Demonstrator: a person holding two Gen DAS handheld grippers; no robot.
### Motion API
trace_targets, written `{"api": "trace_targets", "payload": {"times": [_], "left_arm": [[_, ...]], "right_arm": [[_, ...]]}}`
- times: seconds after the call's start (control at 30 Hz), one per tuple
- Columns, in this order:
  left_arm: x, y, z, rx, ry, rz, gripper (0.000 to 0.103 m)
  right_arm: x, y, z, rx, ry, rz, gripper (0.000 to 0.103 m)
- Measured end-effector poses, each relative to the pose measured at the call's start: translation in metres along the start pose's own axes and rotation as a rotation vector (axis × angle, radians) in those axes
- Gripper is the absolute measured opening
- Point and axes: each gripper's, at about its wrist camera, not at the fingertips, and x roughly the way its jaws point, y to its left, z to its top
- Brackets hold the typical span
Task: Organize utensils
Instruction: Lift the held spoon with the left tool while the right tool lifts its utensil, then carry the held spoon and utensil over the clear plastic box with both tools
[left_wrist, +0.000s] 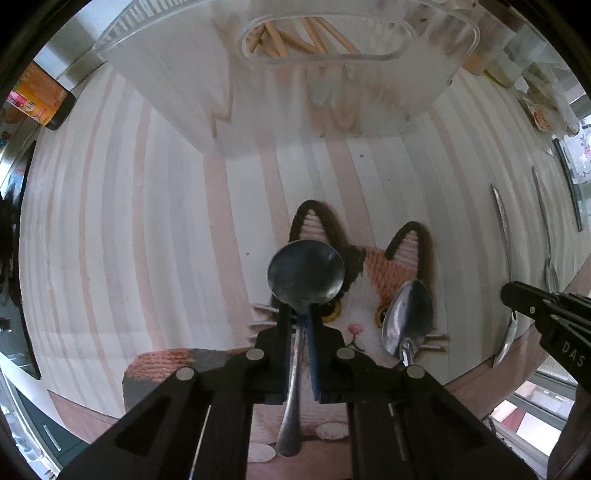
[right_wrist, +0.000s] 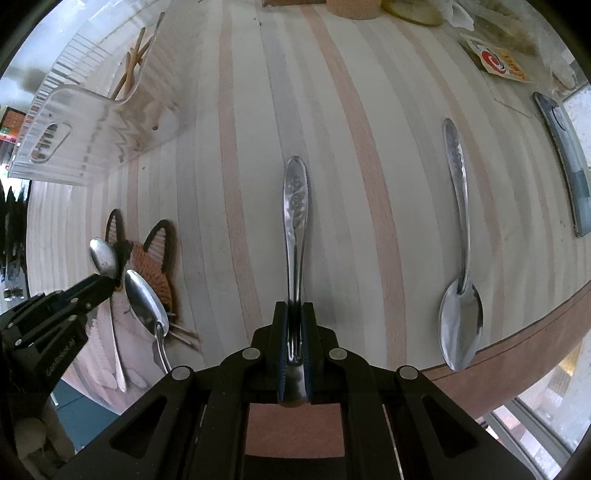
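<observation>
Left tongs (left_wrist: 300, 317) are closed on the neck of a round spoon (left_wrist: 306, 272), whose bowl juts out ahead of the fingertips while its handle runs back between the arms toward the camera. That spoon is held above a cat mat (left_wrist: 373, 280) lying on the striped desk (left_wrist: 129, 221). A second, oval spoon (left_wrist: 407, 314) rests on the mat just right of the tongs, bowl pointing away. Ahead stands a clear plastic holder (left_wrist: 295, 85) with chopsticks (left_wrist: 295, 40) inside, seen through its handle slot. At the right edge the right tongs (left_wrist: 511, 291) reach in, and a long utensil handle (left_wrist: 500, 218) lies along the desk near them; another thin handle (left_wrist: 543, 214) lies further right.

From the right wrist, the right tongs (right_wrist: 294, 314) are shut on a patterned utensil (right_wrist: 294, 206), gripping its narrow middle; the wide embossed handle end points away over the desk (right_wrist: 369, 147), and whether it touches the surface I cannot tell. A large spoon (right_wrist: 460, 325) lies to the right, bowl near the desk's edge, well apart from the held piece. On the left, the left tongs (right_wrist: 105, 282) carry the round spoon (right_wrist: 103, 256) over the cat mat (right_wrist: 155, 269), with the oval spoon (right_wrist: 146, 304) on the mat just beside. The holder (right_wrist: 85, 122) stands far left with the chopsticks (right_wrist: 129, 70) leaning in it. A dark flat object (right_wrist: 565, 162) lies at the far right.
</observation>
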Motion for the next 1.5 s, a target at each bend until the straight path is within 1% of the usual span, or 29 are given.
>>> {"api": "trace_targets", "payload": {"times": [0.13,0.3,0.4,0.47,0.5,0.53,0.6,0.63,0.67,0.73,0.77,0.87,0.97,1.0,1.03,1.07,1.17,1.27,1.33,1.43,1.5], "left_arm": [[-0.002,0.005,-0.001,-0.010,-0.001,-0.004,0.006],[-0.016,0.025,-0.005,-0.053,-0.007,-0.024,0.006],[-0.020,0.045,-0.012,-0.091,-0.011,-0.115,0.008],[-0.018,0.054,-0.016,-0.095,-0.011,-0.159,0.017],[-0.016,0.056,-0.017,-0.089,-0.006,-0.157,0.031],[-0.014,0.059,-0.018,-0.079,-0.007,-0.153,0.033],[-0.011,0.057,-0.020,-0.053,-0.012,-0.178,0.035],[-0.011,0.054,-0.020,-0.041,-0.019,-0.173,0.040],[-0.011,0.050,-0.020,-0.025,-0.028,-0.172,0.042],[-0.009,0.042,-0.020,-0.005,-0.033,-0.160,0.061],[-0.008,0.038,-0.019,-0.003,-0.034,-0.146,0.063],[-0.010,0.027,-0.016,0.020,-0.053,-0.062,0.064],[-0.009,0.025,-0.016,0.014,-0.082,-0.029,0.062],[-0.010,0.024,-0.017,0.012,-0.091,-0.018,0.053],[-0.011,0.024,-0.017,0.019,-0.104,0.005,0.037],[-0.013,0.025,-0.017,0.032,-0.110,-0.009,0.038],[-0.013,0.025,-0.022,0.043,-0.104,-0.008,0.037],[-0.013,0.014,-0.013,0.021,-0.100,-0.001,0.037],[-0.015,0.010,-0.013,0.007,-0.105,0.001,0.037],[-0.027,0.017,-0.020,0.002,-0.127,0.024,0.037],[-0.036,0.021,-0.017,-0.001,-0.144,0.048,0.037]], "right_arm": [[-0.001,-0.003,-0.005,0.009,-0.008,0.012,0.007],[-0.004,-0.012,-0.008,0.025,-0.016,0.023,0.007],[-0.003,-0.020,-0.007,0.037,-0.010,0.036,0.007],[-0.002,-0.023,-0.007,0.041,-0.010,0.042,0.007],[-0.003,-0.025,-0.007,0.042,-0.009,0.044,0.007],[-0.003,-0.027,-0.005,0.041,-0.007,0.046,0.007],[-0.004,-0.029,-0.003,0.040,-0.003,0.048,0.007],[-0.003,-0.029,-0.003,0.040,0.000,0.049,0.007],[-0.003,-0.030,-0.002,0.037,0.003,0.050,0.007],[-0.004,-0.029,0.003,0.033,0.006,0.042,0.007],[-0.004,-0.028,0.004,0.031,0.006,0.039,0.007],[-0.005,-0.025,0.006,0.034,0.004,0.035,0.007],[-0.006,-0.025,0.005,0.034,-0.002,0.029,0.007],[-0.006,-0.023,0.004,0.035,-0.004,0.028,0.007],[-0.005,-0.022,0.002,0.035,-0.005,0.025,0.007],[-0.006,-0.022,0.002,0.033,-0.005,0.023,0.007],[-0.005,-0.018,-0.001,0.035,-0.007,0.019,0.007],[-0.008,-0.015,-0.001,0.020,-0.020,0.010,0.007],[-0.012,-0.014,-0.003,0.014,-0.030,0.015,0.007],[-0.019,-0.011,-0.001,0.009,-0.045,0.022,0.007],[-0.028,-0.009,-0.003,0.007,-0.061,0.031,0.007]]}}
